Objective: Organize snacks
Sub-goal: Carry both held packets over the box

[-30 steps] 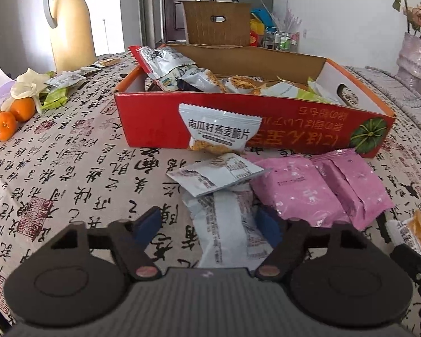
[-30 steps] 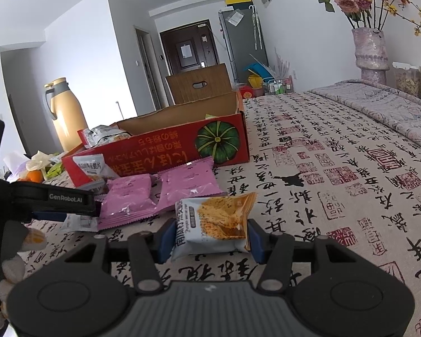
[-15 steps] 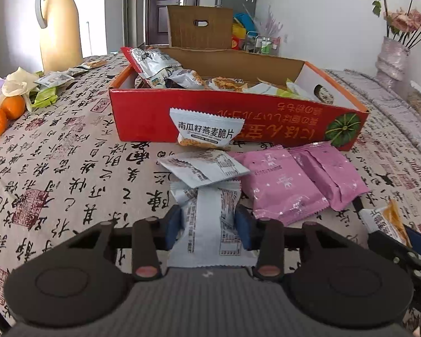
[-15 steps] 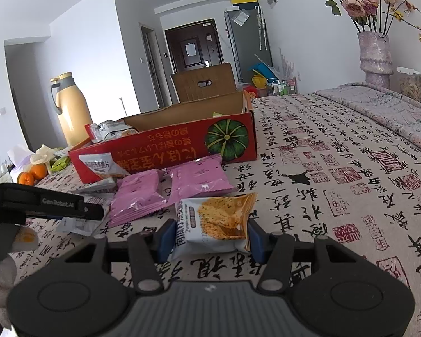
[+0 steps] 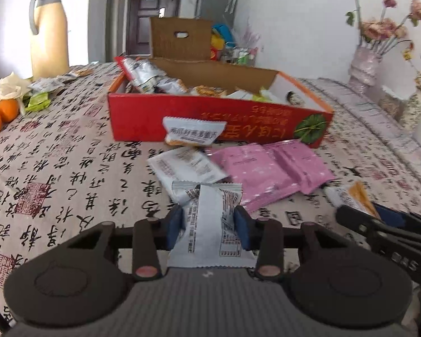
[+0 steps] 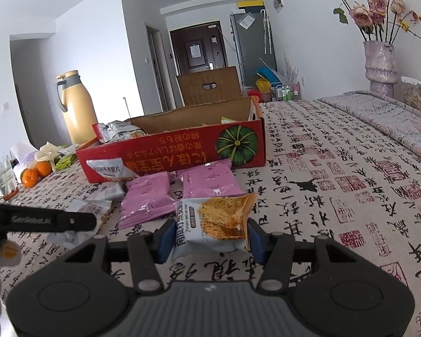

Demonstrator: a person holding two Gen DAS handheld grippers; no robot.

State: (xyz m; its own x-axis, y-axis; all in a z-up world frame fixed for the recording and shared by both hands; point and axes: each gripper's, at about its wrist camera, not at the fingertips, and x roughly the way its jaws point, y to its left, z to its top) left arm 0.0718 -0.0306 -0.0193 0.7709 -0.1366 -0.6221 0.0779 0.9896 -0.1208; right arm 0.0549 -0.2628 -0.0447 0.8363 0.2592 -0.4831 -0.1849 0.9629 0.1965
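Observation:
My left gripper [image 5: 209, 226] is shut on a white snack packet [image 5: 210, 224] and holds it above the tablecloth. My right gripper [image 6: 209, 237] is shut on a white and orange snack packet [image 6: 214, 223], lifted off the cloth; it also shows in the left wrist view [image 5: 353, 200]. A red cardboard box [image 5: 219, 118] with several snacks inside stands ahead, also seen in the right wrist view [image 6: 176, 146]. Two pink packets [image 5: 266, 171] and two white packets [image 5: 188, 165] lie in front of the box.
A yellow thermos jug [image 5: 49, 31] stands at the far left. Oranges [image 5: 0, 113] and loose packets lie at the left edge. A vase with flowers [image 6: 379, 61] stands at the far right. The left gripper's arm [image 6: 39, 220] crosses the right wrist view's left side.
My left gripper closed on the white packet and lifted it off the cloth. My right gripper kept its packet and rose slightly.

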